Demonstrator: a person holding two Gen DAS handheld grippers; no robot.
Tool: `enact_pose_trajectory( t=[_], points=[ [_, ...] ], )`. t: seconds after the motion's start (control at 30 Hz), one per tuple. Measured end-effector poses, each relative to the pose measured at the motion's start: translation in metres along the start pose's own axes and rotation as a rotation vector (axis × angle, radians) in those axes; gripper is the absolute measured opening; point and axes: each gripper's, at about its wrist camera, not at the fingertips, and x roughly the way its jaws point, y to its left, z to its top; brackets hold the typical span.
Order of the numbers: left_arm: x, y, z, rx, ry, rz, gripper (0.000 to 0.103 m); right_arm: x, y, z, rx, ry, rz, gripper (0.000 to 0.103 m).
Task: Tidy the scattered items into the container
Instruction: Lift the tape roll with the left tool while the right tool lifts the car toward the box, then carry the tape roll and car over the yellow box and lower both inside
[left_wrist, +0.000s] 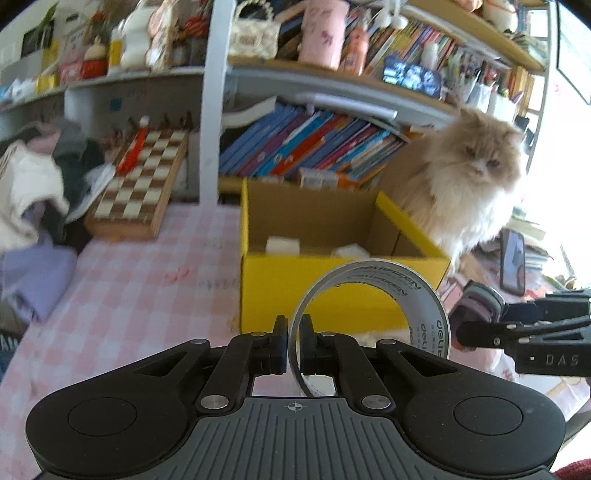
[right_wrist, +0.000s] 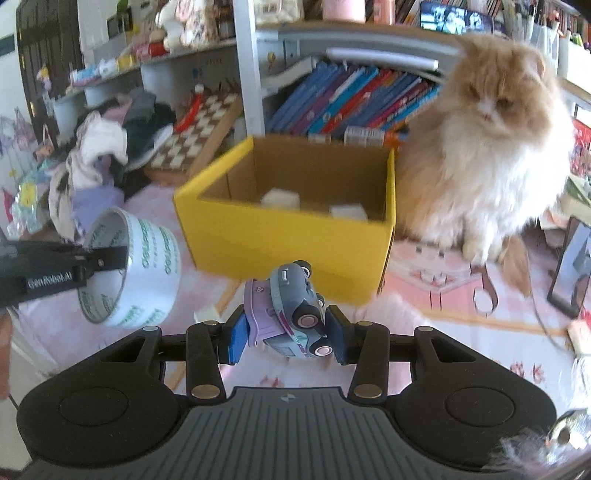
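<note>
Far left, along the table's (right_wrist: 461, 332) left edge: heaped clothes (right_wrist: 96, 155), a chessboard (right_wrist: 195, 129) propped behind. Left gripper (left_wrist: 293, 345) clenched on the wall of a tape roll (left_wrist: 373, 295), roll lifted off the pink checked cloth, just short of the yellow box's (left_wrist: 332, 280) front wall. Middle of the table: that open cardboard box, two white blocks (right_wrist: 280, 199) inside. Right gripper (right_wrist: 286, 334) clamped on a toy car (right_wrist: 291, 310), tipped on its side, wheels showing, raised before the box's front right corner. Further right, fluffy ginger cat (right_wrist: 487, 147) sitting beside the box. Phone (right_wrist: 572, 266) propped near the table's right edge.
</note>
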Motion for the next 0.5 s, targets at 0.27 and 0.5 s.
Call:
enact_pose_trajectory(
  t=[0.27,0.5],
  points=[
    [0.017,-0.004,0.043,0.011,-0.076,0.003,0.004,0.001,-0.021,0.046,-0.035,-0.087,0.025,0.042],
    [0.041,-0.009,0.077,0.062,-0.106,0.054,0.004,0.021,-0.042,0.082,-0.068,-0.122,0.047,0.042]
  ],
)
